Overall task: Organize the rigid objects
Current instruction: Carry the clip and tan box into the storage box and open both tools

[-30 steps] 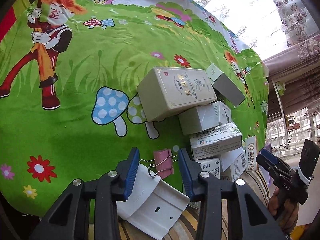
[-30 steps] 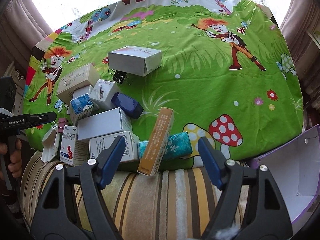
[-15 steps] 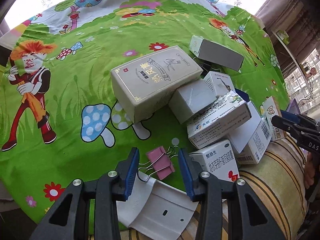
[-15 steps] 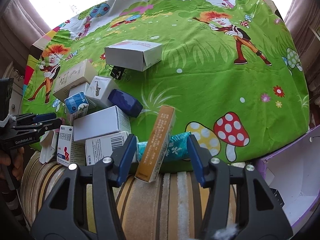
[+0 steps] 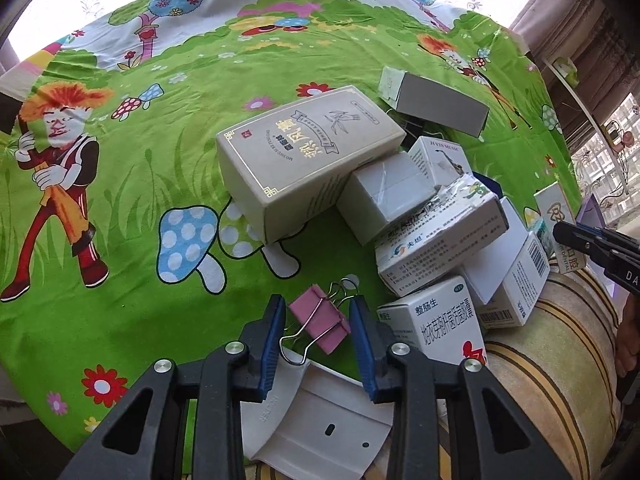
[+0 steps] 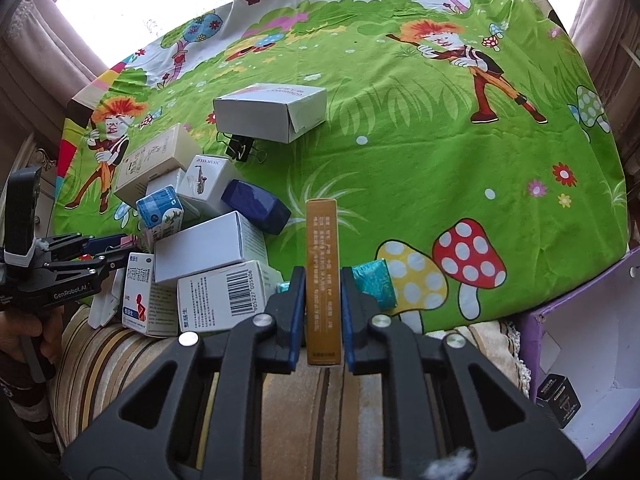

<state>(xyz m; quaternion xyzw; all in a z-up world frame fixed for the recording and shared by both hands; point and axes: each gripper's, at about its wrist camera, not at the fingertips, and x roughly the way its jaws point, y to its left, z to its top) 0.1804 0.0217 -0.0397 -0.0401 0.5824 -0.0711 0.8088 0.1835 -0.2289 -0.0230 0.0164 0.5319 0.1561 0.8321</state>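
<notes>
right gripper (image 6: 323,312): clamped on the slim orange box (image 6: 322,276), standing upright at the near table edge
left gripper (image 5: 318,340): jaws narrow, squeezing the pink binder clip (image 5: 319,319), I think
step: both pickups just landed
next: probably lift the box clear and carry it to the purple bin (image 6: 580,364) on the right, watch the box pile (image 6: 208,248) beside it

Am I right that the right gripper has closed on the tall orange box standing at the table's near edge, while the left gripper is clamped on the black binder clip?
Not quite: the left gripper is clamped on the pink binder clip, as the left wrist view shows. The black binder clip lies untouched by the white box further back. The right gripper has indeed closed on the tall orange box.
</notes>
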